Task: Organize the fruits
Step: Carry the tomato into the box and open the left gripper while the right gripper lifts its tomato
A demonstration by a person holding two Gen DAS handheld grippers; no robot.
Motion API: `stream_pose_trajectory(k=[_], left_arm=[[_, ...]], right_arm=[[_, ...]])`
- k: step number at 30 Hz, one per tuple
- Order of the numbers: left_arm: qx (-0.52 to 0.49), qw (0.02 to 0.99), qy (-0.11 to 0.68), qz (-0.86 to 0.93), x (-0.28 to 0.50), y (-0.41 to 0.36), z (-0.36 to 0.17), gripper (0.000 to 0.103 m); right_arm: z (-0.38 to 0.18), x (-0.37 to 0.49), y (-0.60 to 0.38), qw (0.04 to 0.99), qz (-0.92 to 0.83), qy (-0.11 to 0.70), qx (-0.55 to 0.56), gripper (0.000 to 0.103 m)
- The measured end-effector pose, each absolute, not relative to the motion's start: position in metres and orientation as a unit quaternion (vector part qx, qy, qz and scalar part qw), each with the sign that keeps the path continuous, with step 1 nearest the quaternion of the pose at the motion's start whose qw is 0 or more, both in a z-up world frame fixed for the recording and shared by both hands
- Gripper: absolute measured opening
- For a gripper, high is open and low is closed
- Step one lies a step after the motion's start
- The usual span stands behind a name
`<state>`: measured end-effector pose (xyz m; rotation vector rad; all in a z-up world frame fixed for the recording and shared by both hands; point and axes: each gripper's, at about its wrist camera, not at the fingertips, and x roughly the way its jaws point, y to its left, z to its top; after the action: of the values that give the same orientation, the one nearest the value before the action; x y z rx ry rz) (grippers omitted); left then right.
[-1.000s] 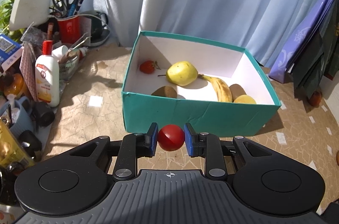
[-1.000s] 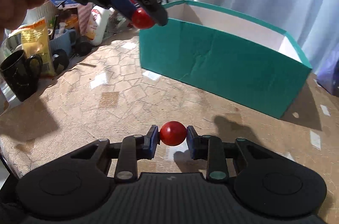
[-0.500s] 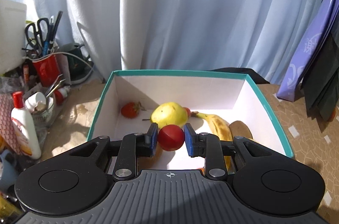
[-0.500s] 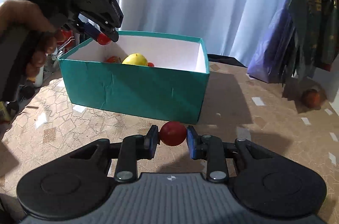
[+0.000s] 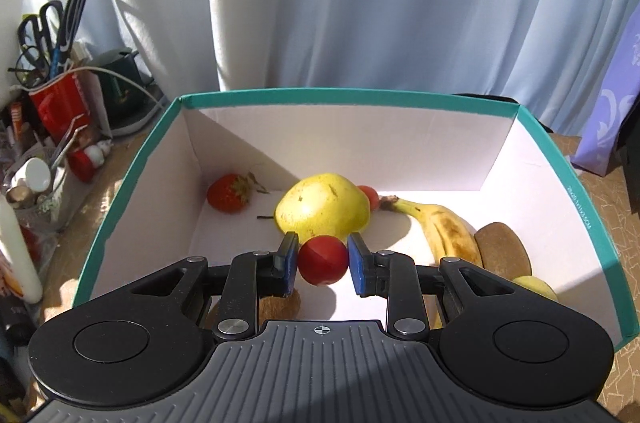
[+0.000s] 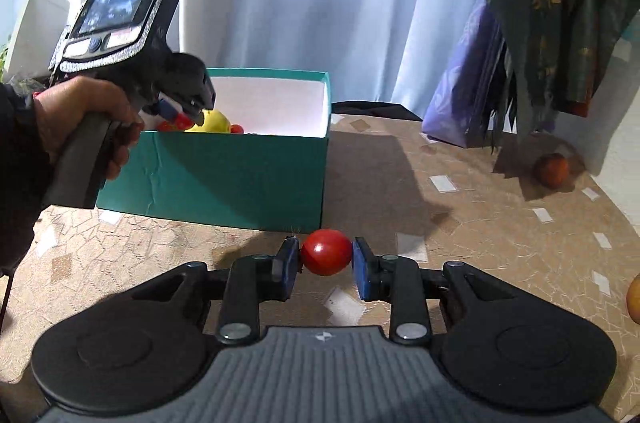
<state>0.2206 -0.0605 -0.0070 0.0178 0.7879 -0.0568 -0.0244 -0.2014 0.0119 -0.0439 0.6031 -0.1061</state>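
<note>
My left gripper (image 5: 323, 259) is shut on a red cherry tomato (image 5: 322, 260) and holds it inside the open top of the teal box (image 5: 128, 183), above its white floor. In the box lie a strawberry (image 5: 228, 198), a yellow pear (image 5: 322, 212), a banana (image 5: 442, 227), kiwis (image 5: 502, 249) and another small red fruit (image 5: 370, 195). My right gripper (image 6: 326, 261) is shut on a second red cherry tomato (image 6: 326, 252), above the table in front of the box (image 6: 224, 175). The left gripper (image 6: 180, 111) also shows there over the box's left end.
Left of the box stands desk clutter: a red cup with scissors (image 5: 56, 99), a white bottle (image 5: 16, 247), a dark kettle (image 5: 120, 79). Purple and dark bags (image 6: 520, 63) hang at the right. A round fruit (image 6: 553, 170) and an orange fruit (image 6: 634, 297) lie on the table.
My left gripper rose over the box's front wall and moved in above its floor with the tomato. My right gripper turned right and came nearer the box's front, still holding its tomato.
</note>
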Motion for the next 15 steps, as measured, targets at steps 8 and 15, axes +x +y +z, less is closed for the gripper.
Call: stream_pose_trajectory(k=[8,15], left_arm=[[0.015,0.917,0.398,-0.020,0.227,-0.060,-0.019,0.032],[0.014,0.919,0.393,-0.022,0.225,-0.062,-0.017,0.056]], right_arm=[[0.013,-0.018,-0.206,0.955,-0.054,0.292,-0.018,0.028],[0.015,-0.013,-0.206,0.957,-0.054,0.283,-0.018,0.028]])
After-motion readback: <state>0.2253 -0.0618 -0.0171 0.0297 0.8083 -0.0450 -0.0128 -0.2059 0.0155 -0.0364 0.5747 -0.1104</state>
